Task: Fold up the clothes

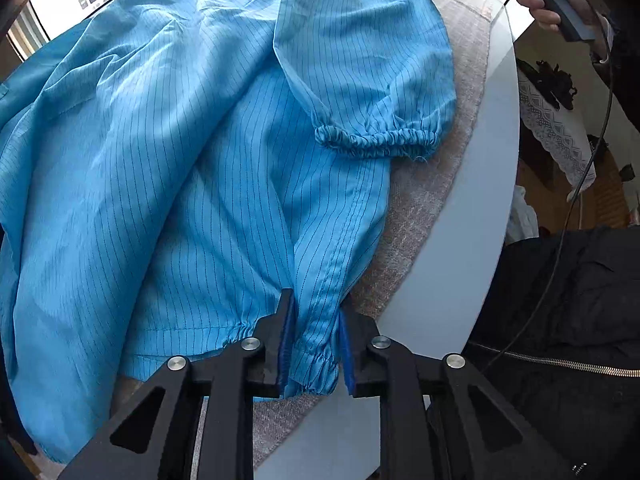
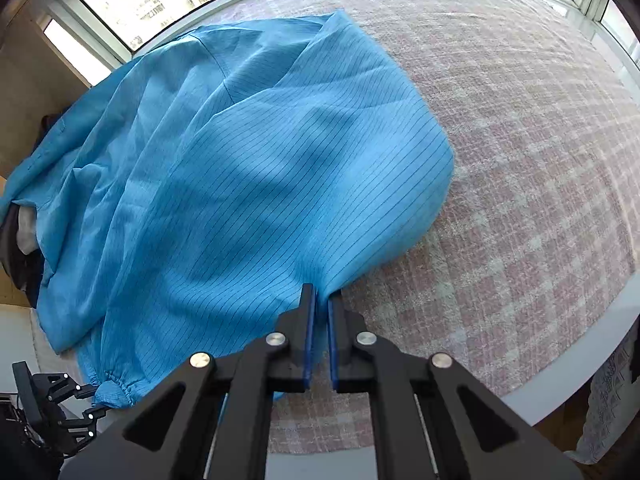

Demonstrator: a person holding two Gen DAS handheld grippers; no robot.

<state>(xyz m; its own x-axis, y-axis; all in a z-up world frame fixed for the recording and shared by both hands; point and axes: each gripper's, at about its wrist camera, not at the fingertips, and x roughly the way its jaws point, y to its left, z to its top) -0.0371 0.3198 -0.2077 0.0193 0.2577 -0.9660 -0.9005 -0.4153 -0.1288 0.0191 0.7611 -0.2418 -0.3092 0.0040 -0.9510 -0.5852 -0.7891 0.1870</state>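
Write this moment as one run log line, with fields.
left gripper: shut on blue striped garment hem | right gripper: shut on garment edge | surface: checked cloth

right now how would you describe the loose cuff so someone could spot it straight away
Start at the blue pinstriped garment spread on the checked mat. A sleeve folds across its right side, ending in a gathered elastic cuff. Unlike the hem corner pinched in the left gripper, it lies free.

- Garment (image 1: 192, 128): blue, thin dark pinstripes, rumpled, spread flat.
- Sleeve (image 1: 360, 64): folded across body toward 1 o'clock; elastic cuff (image 1: 376, 142) gathered.
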